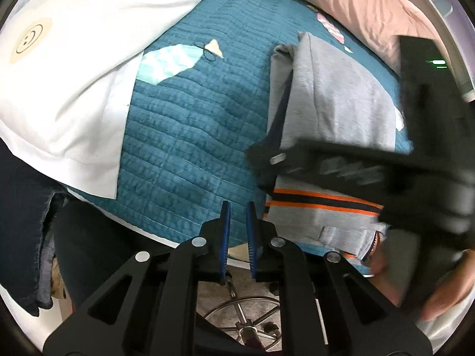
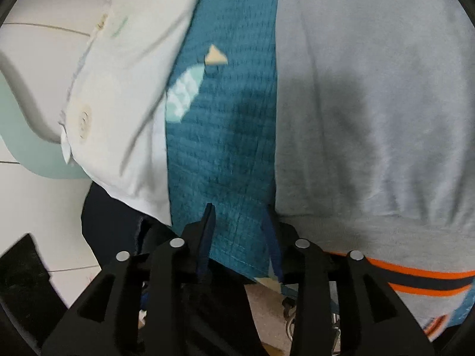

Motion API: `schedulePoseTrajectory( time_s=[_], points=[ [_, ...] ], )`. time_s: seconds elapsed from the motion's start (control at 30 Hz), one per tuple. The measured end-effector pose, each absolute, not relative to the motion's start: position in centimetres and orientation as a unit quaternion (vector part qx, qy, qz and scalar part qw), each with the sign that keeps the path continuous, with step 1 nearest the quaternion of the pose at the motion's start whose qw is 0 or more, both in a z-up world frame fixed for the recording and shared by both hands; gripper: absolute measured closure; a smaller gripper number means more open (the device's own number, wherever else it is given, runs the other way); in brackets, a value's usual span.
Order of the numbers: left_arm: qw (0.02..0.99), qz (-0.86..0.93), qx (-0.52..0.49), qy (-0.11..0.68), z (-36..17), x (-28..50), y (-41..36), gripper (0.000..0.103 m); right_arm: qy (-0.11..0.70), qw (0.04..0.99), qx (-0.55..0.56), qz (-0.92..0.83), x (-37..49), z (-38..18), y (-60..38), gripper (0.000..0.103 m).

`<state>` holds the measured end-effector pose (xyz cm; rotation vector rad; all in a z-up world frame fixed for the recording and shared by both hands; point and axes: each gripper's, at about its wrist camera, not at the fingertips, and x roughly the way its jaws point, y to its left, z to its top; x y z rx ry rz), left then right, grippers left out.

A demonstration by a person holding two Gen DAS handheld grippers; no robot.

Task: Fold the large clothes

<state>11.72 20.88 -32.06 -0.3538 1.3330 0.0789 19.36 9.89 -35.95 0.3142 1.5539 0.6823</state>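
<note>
Grey garment (image 2: 371,112) flat; left tool (image 1: 239,231) slightly apart, right tool (image 2: 242,237) seemingly wider, both empty.

A bed fills most of the view, covered by a teal quilted bedspread (image 1: 190,124) with pale fish patches. A white pillow (image 1: 83,68) printed with a smiley face lies at its left, a pink blanket (image 1: 356,3) beyond. Below the bed edge, speckled floor (image 1: 213,290) and a chrome chair base (image 1: 243,317) show.

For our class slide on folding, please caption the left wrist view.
Empty left gripper hovers at the teal quilt edge beside folded grey trousers.
</note>
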Motion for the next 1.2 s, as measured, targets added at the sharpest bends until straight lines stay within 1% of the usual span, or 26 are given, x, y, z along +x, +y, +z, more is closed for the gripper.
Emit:
schedulePoseTrajectory(
  time_s=[0.03, 0.1, 0.3, 0.47, 0.5, 0.63, 0.73, 0.77, 0.8, 0.83, 0.9, 0.93, 1.07, 1.17, 1.2],
  points=[
    [0.77, 0.035, -0.163, 0.615, -32.1, 11.8, 21.0, 0.092, 0.674, 0.661, 0.138, 0.301, 19.7, -35.0, 9.3, 0.064],
    [0.77, 0.033, -0.163, 0.616, -32.1, 12.1, 20.9, 0.092, 0.655, 0.682, 0.141, 0.293, 20.4, -33.3, 8.1, 0.061],
    [0.783, -0.001, -0.142, 0.606, -30.9, 14.5, 19.3, 0.092, 0.611, 0.744, 0.135, 0.235, 22.3, -29.6, 2.4, 0.061],
    [0.789, -0.061, -0.131, 0.597, -30.4, 17.8, 16.8, 0.092, 0.599, 0.766, 0.111, 0.206, 21.0, -29.0, -1.7, 0.06],
    [0.786, -0.086, -0.135, 0.597, -30.5, 18.5, 16.3, 0.092, 0.605, 0.761, 0.114, 0.207, 20.7, -29.5, -2.1, 0.062],
    [0.779, -0.127, -0.154, 0.594, -31.8, 20.2, 15.2, 0.092, 0.619, 0.745, 0.129, 0.213, 20.4, -31.8, -2.5, 0.075],
    [0.758, -0.16, -0.165, 0.61, -34.7, 21.2, 14.5, 0.092, 0.634, 0.724, 0.145, 0.228, 20.7, -34.4, -2.4, 0.085],
    [0.754, -0.159, -0.159, 0.617, -35.7, 21.3, 14.4, 0.092, 0.647, 0.721, 0.132, 0.212, 20.8, -35.8, -2.3, 0.091],
    [0.753, -0.152, -0.156, 0.621, -37.1, 21.4, 14.5, 0.094, 0.652, 0.719, 0.126, 0.203, 20.9, -37.1, -2.4, 0.102],
    [0.753, -0.151, -0.163, 0.619, -37.8, 21.4, 14.8, 0.1, 0.655, 0.717, 0.132, 0.199, 21.0, -37.8, -2.7, 0.103],
    [0.751, -0.158, -0.199, 0.61, -38.1, 21.1, 16.1, 0.1, 0.658, 0.702, 0.179, 0.205, 21.3, -38.7, -4.1, 0.103],
    [0.751, -0.153, -0.198, 0.611, -37.9, 21.0, 16.3, 0.1, 0.662, 0.697, 0.187, 0.202, 21.3, -38.5, -4.7, 0.103],
    [0.772, -0.124, -0.126, 0.611, -36.3, 20.2, 15.3, 0.1, 0.661, 0.713, 0.134, 0.194, 20.5, -36.7, -5.1, 0.103],
    [0.778, -0.102, -0.106, 0.61, -35.5, 19.9, 14.9, 0.1, 0.669, 0.715, 0.104, 0.174, 19.3, -36.3, -5.8, 0.103],
    [0.782, -0.099, -0.1, 0.607, -35.2, 19.7, 14.8, 0.1, 0.671, 0.724, 0.072, 0.147, 18.7, -36.3, -6.0, 0.103]
  ],
)
